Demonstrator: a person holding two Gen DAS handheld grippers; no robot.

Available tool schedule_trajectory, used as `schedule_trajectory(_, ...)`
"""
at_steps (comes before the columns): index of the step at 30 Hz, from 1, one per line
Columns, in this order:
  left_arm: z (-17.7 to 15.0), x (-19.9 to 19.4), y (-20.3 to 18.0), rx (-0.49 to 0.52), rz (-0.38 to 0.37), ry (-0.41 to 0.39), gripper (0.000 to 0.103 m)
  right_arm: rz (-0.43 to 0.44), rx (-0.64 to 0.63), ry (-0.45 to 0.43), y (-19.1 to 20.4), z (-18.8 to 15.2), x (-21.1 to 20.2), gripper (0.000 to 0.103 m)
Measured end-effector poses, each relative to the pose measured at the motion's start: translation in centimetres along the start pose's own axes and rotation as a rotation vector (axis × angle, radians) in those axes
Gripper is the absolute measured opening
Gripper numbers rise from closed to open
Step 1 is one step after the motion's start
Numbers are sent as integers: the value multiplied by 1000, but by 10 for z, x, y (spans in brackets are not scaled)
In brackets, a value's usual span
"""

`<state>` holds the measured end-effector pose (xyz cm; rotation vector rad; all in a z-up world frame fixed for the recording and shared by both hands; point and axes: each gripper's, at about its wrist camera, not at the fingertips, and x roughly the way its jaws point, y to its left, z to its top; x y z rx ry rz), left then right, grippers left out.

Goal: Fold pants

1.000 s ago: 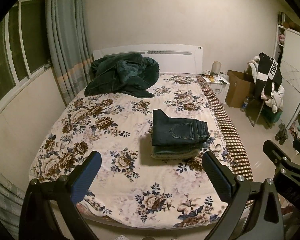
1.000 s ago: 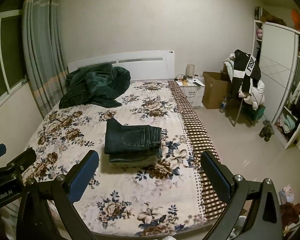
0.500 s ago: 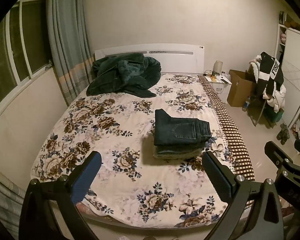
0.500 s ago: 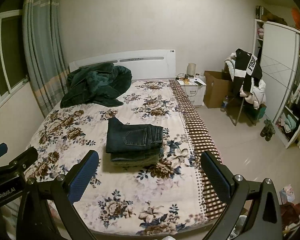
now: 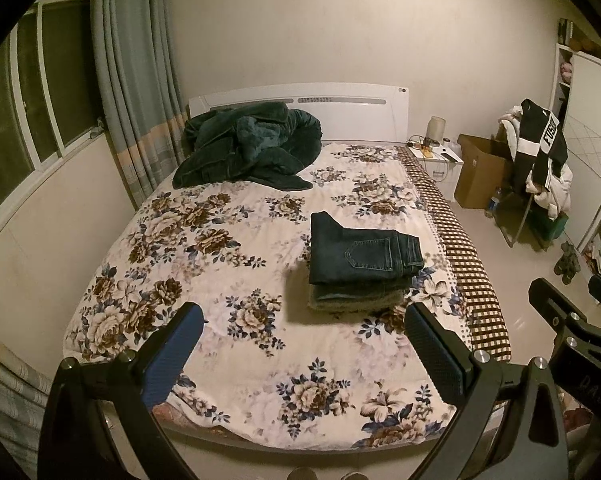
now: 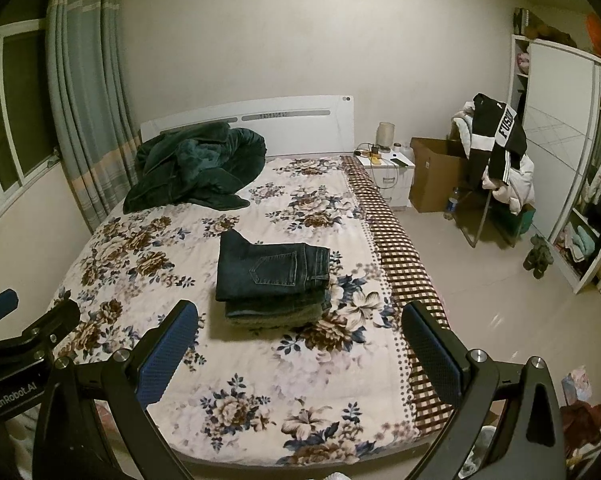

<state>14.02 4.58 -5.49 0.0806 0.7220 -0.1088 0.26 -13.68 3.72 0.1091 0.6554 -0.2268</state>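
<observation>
Black gripper frames fill the bottom of both wrist views, each with two fingers faced in blue textured pads. The left gripper [image 5: 300,344] hangs above the foot of the bed with its fingers spread wide and nothing between them; the right gripper [image 6: 300,340] is held the same way, fingers wide apart and empty, and its edge shows at the far right of the left wrist view. Both are well clear of the bedding

Beyond them lies the floral blanket [image 5: 204,248], cream with brown and blue flowers, covering the bed, with a brown checked border [image 6: 400,264] running along its right side. On the right half of the blanket, about midway up the bed, sit the folded pants [image 5: 360,254]: dark blue jeans folded into a compact rectangle, back pocket facing up, waistband toward the checked border. They rest on top of a small stack of other folded garments [image 6: 276,312], greyish and faded blue, whose edges show beneath

Farther on, a dark green fleece blanket [image 5: 248,144] is heaped at the head of the bed against the white headboard [image 6: 300,120]. Right of the headboard stands a white nightstand [image 6: 392,176] with small items on top, then a cardboard box [image 6: 436,176] and a chair piled with clothes [image 6: 496,148]. Grey-blue curtains [image 5: 132,80] hang at the left beside the window
</observation>
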Motion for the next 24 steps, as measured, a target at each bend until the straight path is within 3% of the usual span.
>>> schedule_trajectory(24,-8,-9,0,-10,4,-9,103,0,1,-3,-4,-2,-7,103)
